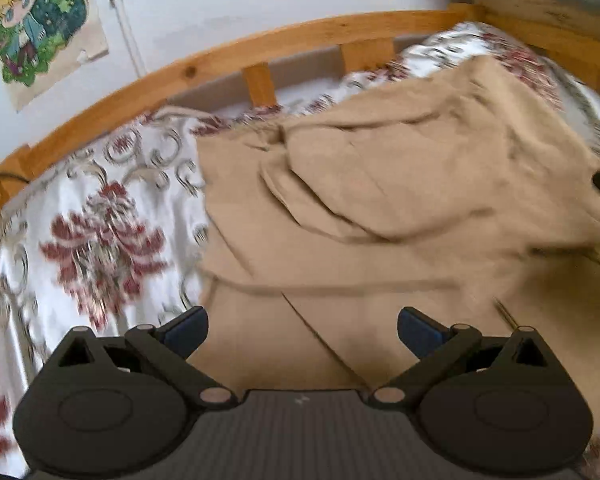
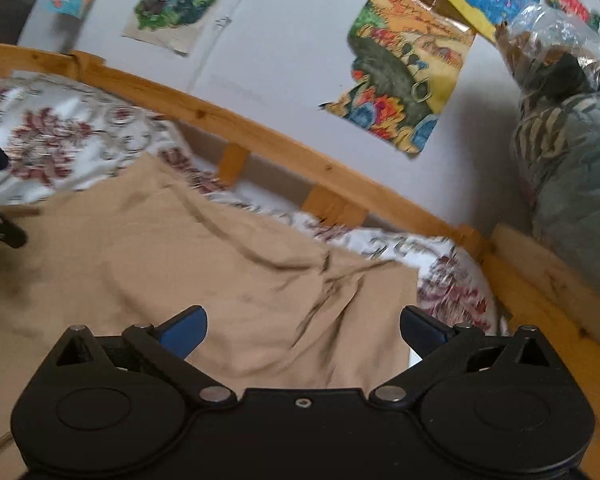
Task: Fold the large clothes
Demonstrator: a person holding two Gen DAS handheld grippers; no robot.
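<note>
We see both tools released: the left tool (image 1: pixel 302 330) and right tool (image 2: pixel 303 330) hover with jaws spread over the tan garment (image 1: pixel 380 208), which lies rumpled across the centre of each frame on the floral bedsheet (image 1: pixel 100 232).

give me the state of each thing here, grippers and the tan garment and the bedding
left gripper: open, holding nothing, over the garment
right gripper: open, holding nothing, over the garment
tan garment: spread on the bed, wrinkled, one part folded over on top
floral bedspread: lying under the garment
wooden bed rail: runs along the wall
</note>
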